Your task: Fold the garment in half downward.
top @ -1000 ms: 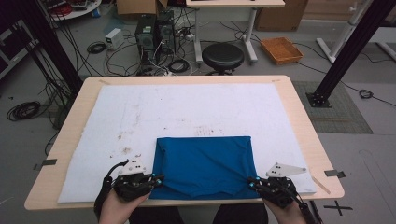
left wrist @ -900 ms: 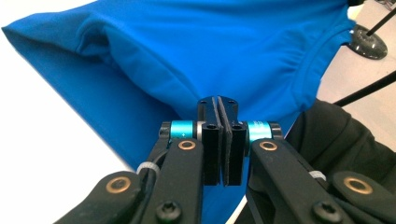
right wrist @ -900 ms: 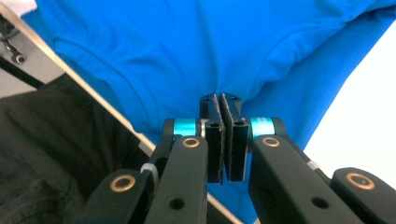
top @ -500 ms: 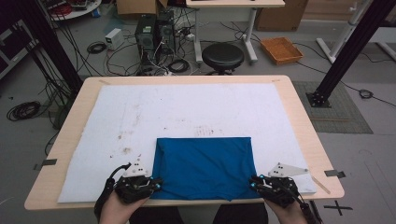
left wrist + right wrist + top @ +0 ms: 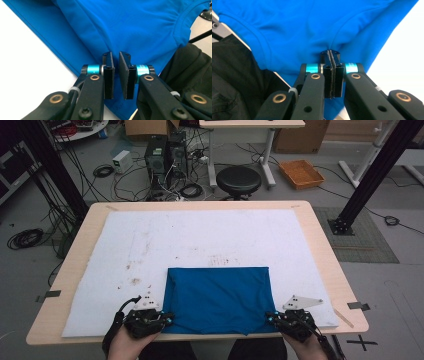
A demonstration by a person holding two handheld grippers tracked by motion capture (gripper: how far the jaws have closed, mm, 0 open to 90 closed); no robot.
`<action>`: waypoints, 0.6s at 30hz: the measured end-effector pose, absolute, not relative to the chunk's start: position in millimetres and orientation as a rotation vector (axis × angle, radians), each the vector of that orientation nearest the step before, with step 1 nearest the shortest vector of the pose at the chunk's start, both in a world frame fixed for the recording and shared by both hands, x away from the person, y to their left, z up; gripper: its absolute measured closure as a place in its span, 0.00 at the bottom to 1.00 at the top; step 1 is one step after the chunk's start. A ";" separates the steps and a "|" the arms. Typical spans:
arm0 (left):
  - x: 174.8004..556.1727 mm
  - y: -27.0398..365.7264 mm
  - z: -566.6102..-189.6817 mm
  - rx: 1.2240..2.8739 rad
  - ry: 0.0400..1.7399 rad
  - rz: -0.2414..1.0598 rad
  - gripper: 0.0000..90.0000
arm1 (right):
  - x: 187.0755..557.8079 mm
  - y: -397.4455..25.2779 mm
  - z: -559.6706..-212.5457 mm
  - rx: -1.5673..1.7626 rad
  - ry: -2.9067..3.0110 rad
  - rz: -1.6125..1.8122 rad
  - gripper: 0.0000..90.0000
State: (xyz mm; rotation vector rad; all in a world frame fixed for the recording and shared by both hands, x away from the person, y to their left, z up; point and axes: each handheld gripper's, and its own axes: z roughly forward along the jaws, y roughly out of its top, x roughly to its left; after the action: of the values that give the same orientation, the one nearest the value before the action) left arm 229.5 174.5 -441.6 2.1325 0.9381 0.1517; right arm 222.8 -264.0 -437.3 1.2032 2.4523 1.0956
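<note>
A blue shirt [image 5: 217,297] lies folded into a rectangle on the white mat [image 5: 200,235], with its near edge at the table's front. My left gripper [image 5: 167,319] is at the shirt's near left corner. In the left gripper view its jaws [image 5: 115,53] stand a narrow gap apart over the blue fabric [image 5: 140,22]. My right gripper [image 5: 270,317] is at the near right corner. Its jaws [image 5: 330,52] are pressed together, and creases in the fabric [image 5: 312,25] run into their tips. The shirt's ribbed collar [image 5: 259,42] curves past on the left.
The wooden table [image 5: 325,270] rims the mat, which has brown stains [image 5: 132,281] left of the shirt. A black stool [image 5: 238,181], computer towers and cables are on the floor beyond. The person's dark clothing [image 5: 190,65] lies just below the table's front edge.
Both grippers have stayed at the shirt's near corners with only slight shifts. The shirt keeps the same shape and place.
</note>
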 end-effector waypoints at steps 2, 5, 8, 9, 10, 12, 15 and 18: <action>229.1 174.1 -441.8 2.128 0.940 0.154 0.92 | 222.0 -267.8 -435.6 1.220 2.440 1.124 1.00; 229.0 174.3 -442.0 2.122 0.946 0.148 0.92 | 221.6 -270.6 -432.5 1.274 2.394 1.202 0.84; 228.8 174.6 -442.0 2.124 0.942 0.153 0.92 | 222.9 -266.7 -433.8 1.281 2.408 1.207 0.82; 228.4 174.3 -442.2 2.120 0.946 0.154 0.92 | 223.8 -264.5 -436.1 1.276 2.425 1.190 0.84; 228.0 174.2 -442.4 2.115 0.949 0.154 0.92 | 224.4 -262.5 -438.1 1.267 2.445 1.167 0.92; 227.2 174.6 -442.5 2.117 0.948 0.152 0.92 | 223.8 -260.3 -439.6 1.230 2.467 1.121 1.00; 225.9 175.5 -442.3 2.114 0.953 0.138 0.92 | 222.4 -262.9 -436.5 1.213 2.455 1.108 1.00; 227.1 176.0 -438.5 2.075 0.961 0.123 0.85 | 222.3 -268.1 -433.0 1.225 2.431 1.138 0.92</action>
State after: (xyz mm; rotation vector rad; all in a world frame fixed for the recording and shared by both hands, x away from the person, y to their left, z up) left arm 227.1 176.0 -438.5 2.0753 0.9608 0.1230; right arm 222.3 -268.1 -433.0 1.2250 2.4310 1.1379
